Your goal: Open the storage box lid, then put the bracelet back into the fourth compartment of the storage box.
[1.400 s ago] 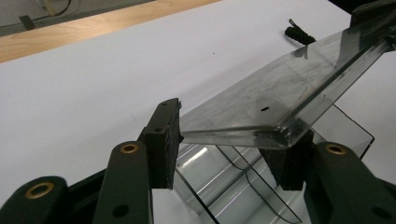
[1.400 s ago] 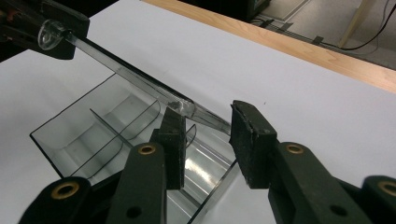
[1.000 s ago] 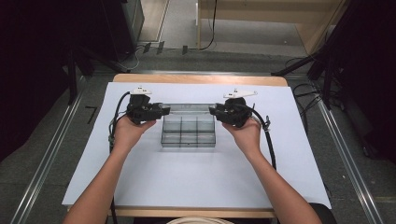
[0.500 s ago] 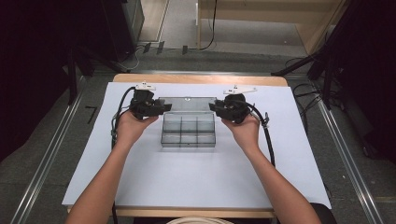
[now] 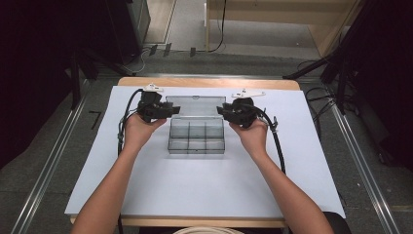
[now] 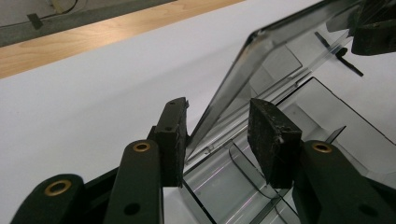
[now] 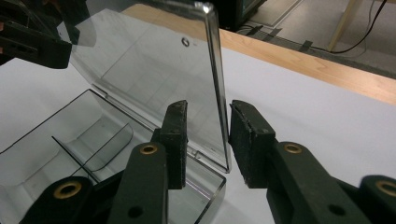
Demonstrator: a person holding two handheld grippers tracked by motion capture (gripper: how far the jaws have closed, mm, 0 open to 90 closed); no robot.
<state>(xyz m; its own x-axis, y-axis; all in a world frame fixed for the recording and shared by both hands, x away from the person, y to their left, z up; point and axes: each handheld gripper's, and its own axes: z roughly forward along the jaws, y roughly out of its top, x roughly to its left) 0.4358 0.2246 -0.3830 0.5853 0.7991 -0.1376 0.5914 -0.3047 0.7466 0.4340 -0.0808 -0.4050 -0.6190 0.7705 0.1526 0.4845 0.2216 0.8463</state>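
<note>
Box [image 7: 56,154] front cut off, lid [image 6: 280,60] top cropped

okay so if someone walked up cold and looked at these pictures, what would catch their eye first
A clear plastic compartment box sits mid-table on the white sheet, its lid lifted. The left claw and right claw each straddle a side edge of that lid, jaws on either side of it. Behind lies the table's wooden edge.

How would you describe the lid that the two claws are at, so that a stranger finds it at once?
Start from the white sheet that covers the table, then find the clear box near its far middle. The lid is the see-through panel hinged along the box's far edge, standing raised between the left claw and the right claw. Unlike the box, it has no dividers.
</note>
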